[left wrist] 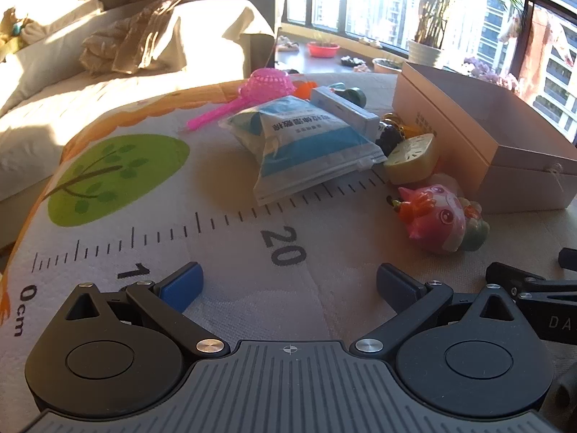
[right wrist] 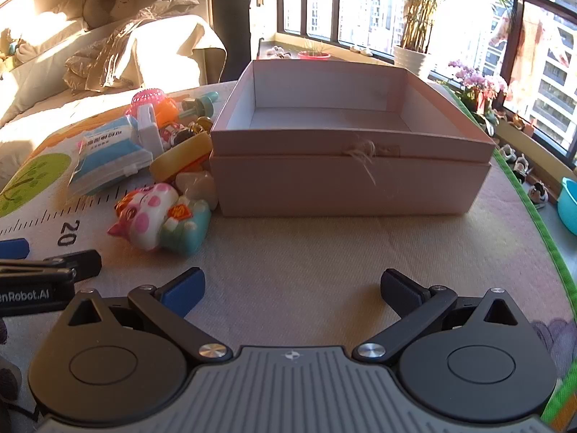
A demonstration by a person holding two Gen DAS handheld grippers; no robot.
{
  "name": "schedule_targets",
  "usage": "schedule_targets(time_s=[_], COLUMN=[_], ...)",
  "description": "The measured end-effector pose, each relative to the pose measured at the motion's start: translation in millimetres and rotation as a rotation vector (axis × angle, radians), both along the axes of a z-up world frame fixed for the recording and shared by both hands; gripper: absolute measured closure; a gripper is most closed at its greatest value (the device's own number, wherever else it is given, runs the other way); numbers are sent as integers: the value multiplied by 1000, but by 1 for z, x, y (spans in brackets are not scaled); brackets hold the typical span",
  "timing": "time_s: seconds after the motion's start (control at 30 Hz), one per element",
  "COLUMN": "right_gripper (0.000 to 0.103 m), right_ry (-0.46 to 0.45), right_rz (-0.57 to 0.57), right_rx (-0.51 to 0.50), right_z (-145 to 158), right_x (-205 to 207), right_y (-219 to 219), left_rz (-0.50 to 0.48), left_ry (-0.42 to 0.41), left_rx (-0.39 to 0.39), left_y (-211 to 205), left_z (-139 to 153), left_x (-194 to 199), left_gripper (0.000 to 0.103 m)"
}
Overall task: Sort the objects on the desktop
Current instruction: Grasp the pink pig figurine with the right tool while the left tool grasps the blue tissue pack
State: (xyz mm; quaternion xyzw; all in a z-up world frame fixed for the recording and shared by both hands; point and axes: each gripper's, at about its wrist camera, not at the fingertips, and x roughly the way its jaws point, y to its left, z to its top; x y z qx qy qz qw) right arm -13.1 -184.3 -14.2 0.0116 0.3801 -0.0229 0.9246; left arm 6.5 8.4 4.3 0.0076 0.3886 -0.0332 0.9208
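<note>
An open, empty pink cardboard box (right wrist: 349,180) stands on the printed mat (right wrist: 306,252); it also shows at the right in the left wrist view (left wrist: 505,166). Left of it lies a pile: a blue-white plastic pouch (left wrist: 306,144), a pink strainer scoop (left wrist: 259,88), a flat blue-white box (left wrist: 342,106), a yellow lotus-slice toy (left wrist: 411,158) and a pink cat figurine (left wrist: 436,216), also seen in the right wrist view (right wrist: 158,216). My left gripper (left wrist: 288,281) is open and empty over the ruler print. My right gripper (right wrist: 292,287) is open and empty in front of the box.
A sofa with blankets (left wrist: 108,54) lies beyond the mat's far left. A window sill with potted plants (right wrist: 411,54) runs behind the box. The mat's green edge (right wrist: 541,223) runs down the right, with a blue bowl (right wrist: 568,209) beyond it.
</note>
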Motion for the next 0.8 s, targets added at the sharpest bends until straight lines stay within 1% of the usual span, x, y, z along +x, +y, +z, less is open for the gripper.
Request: schedule_targets(time_s=[0.1, 0.27, 0.3, 0.37, 0.43, 0.5, 0.53, 0.57, 0.6, 0.63, 0.67, 0.7, 0.77, 0.8], right_gripper=[0, 0, 0, 0, 0, 7, 16, 21, 24, 29, 31, 33, 42, 44], right_ry=[5, -3, -2, -6, -25, -54, -60, -66, -72, -80, -88, -92, -92, -91], right_rz=[-3, 40, 53, 97, 143, 203, 238, 274, 303, 327, 345, 363, 414, 436], right_rx=[2, 5, 8, 32, 45, 23, 5, -17, -38, -59, -75, -79, -52, -39], right_z=[0, 1, 2, 4, 8, 14, 15, 16, 17, 17, 16, 16, 16, 16], right_x=[-6, -11, -11, -11, -11, -11, -10, -7, -5, -1, 3, 8, 17, 21], right_y=[1, -3, -4, -5, -3, 6, 12, 20, 28, 35, 42, 48, 59, 64], left_rz=[-7, -17, -20, -22, -21, -20, -23, -22, -15, -6, 3, 13, 34, 42], left_ry=[-7, -31, -33, -38, -65, -95, -104, -113, -122, -130, -141, -151, -170, -177], left_rx=[2, -2, 0, -24, -24, -6, -5, -8, -14, -19, -26, -36, -55, -62], left_y=[0, 2, 2, 9, 15, 20, 23, 25, 29, 32, 36, 39, 46, 48], left_z=[0, -2, 0, 3, 9, 15, 19, 23, 27, 30, 33, 37, 42, 44], left_x=[-2, -7, -9, -14, -19, -23, -24, -25, -25, -25, -24, -24, -22, -21], left_gripper=[0, 0, 0, 0, 0, 0, 0, 0, 0, 0, 0, 0, 0, 0])
